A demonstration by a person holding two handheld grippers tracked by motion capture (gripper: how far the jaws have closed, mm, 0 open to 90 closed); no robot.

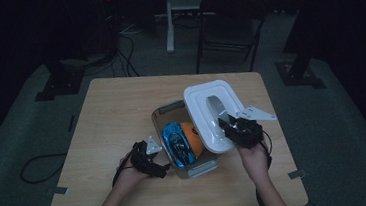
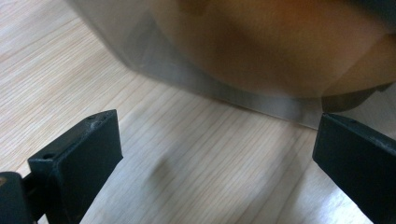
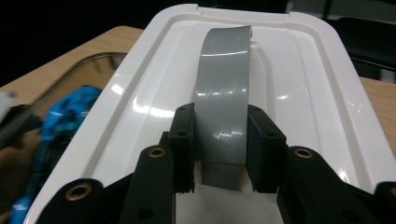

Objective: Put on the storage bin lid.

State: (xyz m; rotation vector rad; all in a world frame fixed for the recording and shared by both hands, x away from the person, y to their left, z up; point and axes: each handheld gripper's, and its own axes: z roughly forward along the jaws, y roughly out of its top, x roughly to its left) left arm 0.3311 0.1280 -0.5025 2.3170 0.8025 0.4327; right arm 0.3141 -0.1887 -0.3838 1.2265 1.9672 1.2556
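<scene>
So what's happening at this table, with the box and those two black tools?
A person at a wooden table works a clear plastic storage box holding blue and orange fabric. The right gripper is shut on the grey handle of the white plastic lid, holding it tilted above the box. The left gripper sits open beside the box's near wall, gripping nothing.

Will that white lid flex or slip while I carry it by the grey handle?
The white lid probably stays stiff: moulded rim, no sag. Its glossy grey handle may slip between the right gripper jaws. Held at one point, it could swing.
</scene>
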